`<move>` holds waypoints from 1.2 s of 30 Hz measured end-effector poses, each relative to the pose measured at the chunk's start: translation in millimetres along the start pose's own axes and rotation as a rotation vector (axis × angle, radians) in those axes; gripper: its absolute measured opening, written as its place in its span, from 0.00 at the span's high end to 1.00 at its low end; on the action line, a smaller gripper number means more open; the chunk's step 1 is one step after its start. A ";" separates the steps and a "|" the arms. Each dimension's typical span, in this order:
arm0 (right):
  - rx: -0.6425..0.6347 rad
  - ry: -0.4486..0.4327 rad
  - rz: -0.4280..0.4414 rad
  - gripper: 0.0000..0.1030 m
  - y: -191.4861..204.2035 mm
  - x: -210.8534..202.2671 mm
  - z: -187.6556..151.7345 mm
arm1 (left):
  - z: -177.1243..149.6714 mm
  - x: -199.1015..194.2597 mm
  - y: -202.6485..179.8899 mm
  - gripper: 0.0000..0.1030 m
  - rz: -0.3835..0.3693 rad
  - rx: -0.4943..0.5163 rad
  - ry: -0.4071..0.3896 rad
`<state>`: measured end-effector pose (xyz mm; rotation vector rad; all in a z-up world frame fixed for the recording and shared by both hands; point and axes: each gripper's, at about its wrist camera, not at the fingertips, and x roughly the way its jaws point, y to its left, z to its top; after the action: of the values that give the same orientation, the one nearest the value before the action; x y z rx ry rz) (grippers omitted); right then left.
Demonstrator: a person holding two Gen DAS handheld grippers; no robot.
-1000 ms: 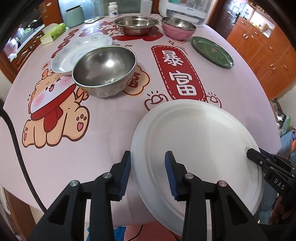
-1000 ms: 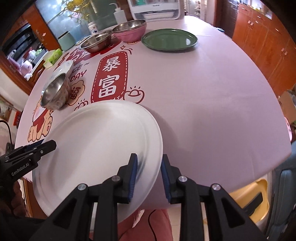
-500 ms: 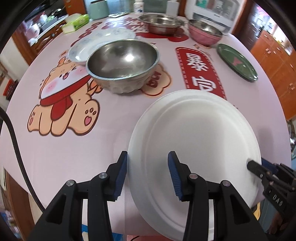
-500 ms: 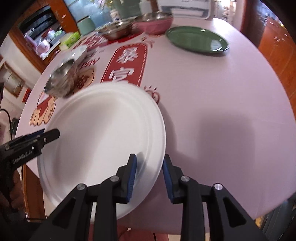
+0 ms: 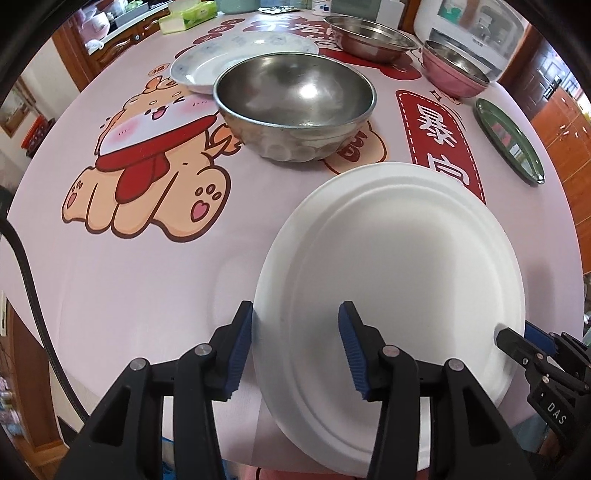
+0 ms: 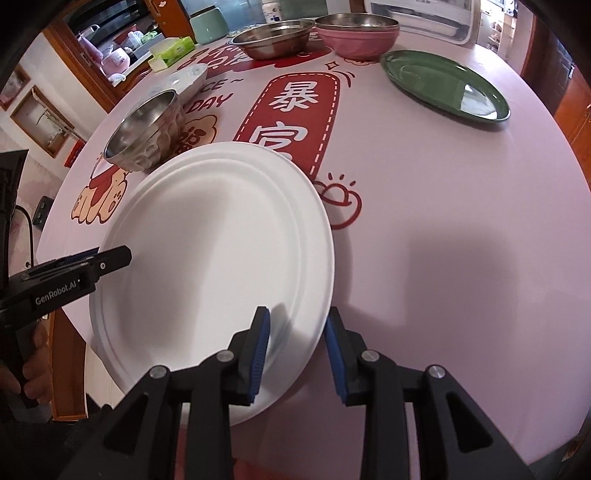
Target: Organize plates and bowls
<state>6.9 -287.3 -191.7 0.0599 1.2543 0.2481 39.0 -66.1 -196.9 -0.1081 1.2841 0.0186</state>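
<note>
A white paper plate (image 5: 388, 277) (image 6: 214, 240) lies near the table's front edge and overhangs it slightly. My left gripper (image 5: 295, 343) straddles the plate's left rim. Its jaws are opening and no pad presses on the rim. In the right wrist view its fingers (image 6: 110, 258) reach over that rim. My right gripper (image 6: 297, 350) straddles the right rim, one pad over the plate and one just outside it, with a small gap. A large steel bowl (image 5: 295, 96) (image 6: 147, 125) stands just behind the plate.
On the pink printed tablecloth (image 5: 129, 277) a patterned white plate (image 5: 221, 62) sits behind the steel bowl. A shallow steel bowl (image 5: 369, 33) and a pink bowl (image 5: 454, 70) stand at the back. A green plate (image 6: 443, 81) lies at the right. A hand (image 6: 26, 376) holds the left tool.
Both grippers rolled and sank with the white plate, which now sits lower on the table. The left jaws have spread wider; the right jaws only slightly.
</note>
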 end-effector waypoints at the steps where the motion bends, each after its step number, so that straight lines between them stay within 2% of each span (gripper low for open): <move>1: -0.002 0.000 0.003 0.70 -0.3 0.4 1.3 | -0.5 -1.0 1.1 0.53 -0.003 -0.004 -0.004; 7: -0.012 -0.003 0.017 0.63 -1.9 0.2 5.5 | -2.5 -8.5 5.9 0.53 0.007 -0.022 -0.026; 13: 0.007 -0.026 0.019 0.62 -7.8 -4.6 5.7 | -3.4 -19.4 9.4 0.48 0.056 -0.029 -0.057; 24: 0.073 -0.086 0.019 0.62 -25.3 -17.8 1.7 | -7.3 -45.5 18.9 0.41 0.033 -0.062 -0.094; 26: 0.086 -0.095 0.018 0.62 -28.2 -20.7 0.8 | -6.4 -53.6 18.7 0.35 0.027 -0.058 -0.103; 30: 0.093 -0.106 0.018 0.55 -30.6 -26.2 0.2 | -2.1 -67.8 18.9 0.34 0.012 -0.056 -0.121; 36: 0.063 -0.152 0.026 0.54 -21.7 -37.9 13.2 | 10.4 -87.6 25.6 0.32 0.010 -0.054 -0.128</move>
<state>11.8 -315.5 -156.2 0.1461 1.1106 0.2222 22.3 -35.6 -111.9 -0.1446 1.1560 0.0674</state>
